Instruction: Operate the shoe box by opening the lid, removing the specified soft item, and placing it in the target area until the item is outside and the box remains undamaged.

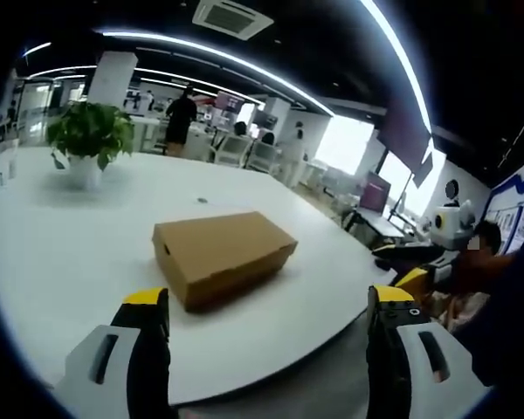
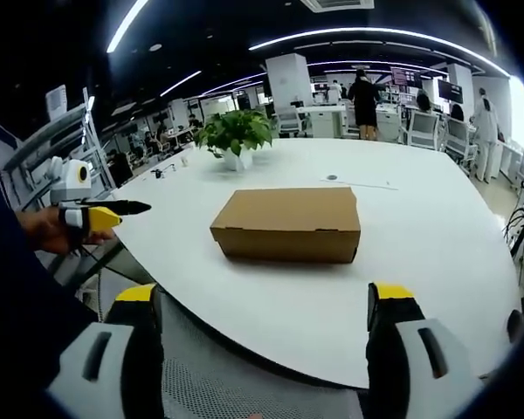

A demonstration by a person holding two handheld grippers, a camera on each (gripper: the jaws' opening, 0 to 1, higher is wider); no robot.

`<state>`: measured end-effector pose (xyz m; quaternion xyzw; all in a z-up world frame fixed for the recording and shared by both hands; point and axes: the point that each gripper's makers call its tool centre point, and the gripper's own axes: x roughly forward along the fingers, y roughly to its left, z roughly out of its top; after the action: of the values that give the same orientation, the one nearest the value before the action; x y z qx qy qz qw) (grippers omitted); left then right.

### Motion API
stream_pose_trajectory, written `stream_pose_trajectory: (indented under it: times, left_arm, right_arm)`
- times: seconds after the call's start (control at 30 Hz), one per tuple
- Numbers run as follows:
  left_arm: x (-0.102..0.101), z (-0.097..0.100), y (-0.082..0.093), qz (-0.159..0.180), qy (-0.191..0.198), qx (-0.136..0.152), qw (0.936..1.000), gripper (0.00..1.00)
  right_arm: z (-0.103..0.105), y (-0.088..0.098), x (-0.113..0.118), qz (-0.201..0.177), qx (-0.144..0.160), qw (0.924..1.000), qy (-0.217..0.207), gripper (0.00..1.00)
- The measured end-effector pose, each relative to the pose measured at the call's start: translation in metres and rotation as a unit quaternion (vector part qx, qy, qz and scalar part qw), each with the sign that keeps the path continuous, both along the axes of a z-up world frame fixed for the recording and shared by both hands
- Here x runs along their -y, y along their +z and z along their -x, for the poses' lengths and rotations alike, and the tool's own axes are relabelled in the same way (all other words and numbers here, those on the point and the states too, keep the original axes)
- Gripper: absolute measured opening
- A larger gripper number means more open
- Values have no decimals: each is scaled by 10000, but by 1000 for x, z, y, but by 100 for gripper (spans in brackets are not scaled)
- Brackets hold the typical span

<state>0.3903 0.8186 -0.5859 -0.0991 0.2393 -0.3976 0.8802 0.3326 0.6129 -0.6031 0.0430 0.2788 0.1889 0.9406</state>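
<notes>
A brown cardboard shoe box (image 1: 223,255) lies on the white table (image 1: 61,253) with its lid down; nothing of its contents shows. My left gripper (image 1: 266,310) is open, held off the table's near edge, short of the box. In the right gripper view the same box (image 2: 290,223) sits a little beyond the table edge. My right gripper (image 2: 266,305) is open too, jaws wide apart and empty. The left gripper (image 2: 92,214) appears at the left of the right gripper view, held in a hand. The right gripper (image 1: 428,278) appears at the right of the left gripper view.
A potted green plant (image 1: 89,140) (image 2: 236,135) stands at the far side of the table. A small dark mark (image 2: 332,177) and a thin strip lie behind the box. Desks, chairs and people stand in the office beyond. A mesh chair back (image 2: 236,384) is below the table edge.
</notes>
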Motion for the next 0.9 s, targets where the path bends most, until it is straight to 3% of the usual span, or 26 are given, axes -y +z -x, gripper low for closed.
stream_pose_trajectory:
  times: [0.4, 0.7, 0.9]
  left_arm:
    - [-6, -45, 9, -166, 81, 212, 9996, 96]
    - [-3, -85, 7, -320, 121, 332, 9989, 96]
    - [1, -110, -3, -426, 165, 284, 9986, 96]
  right_arm:
    - [-56, 17, 27, 189, 233, 9995, -48, 92]
    - [-98, 13, 38, 351, 232, 9991, 31, 92]
    - [-133, 6, 42, 393, 206, 9990, 87, 92]
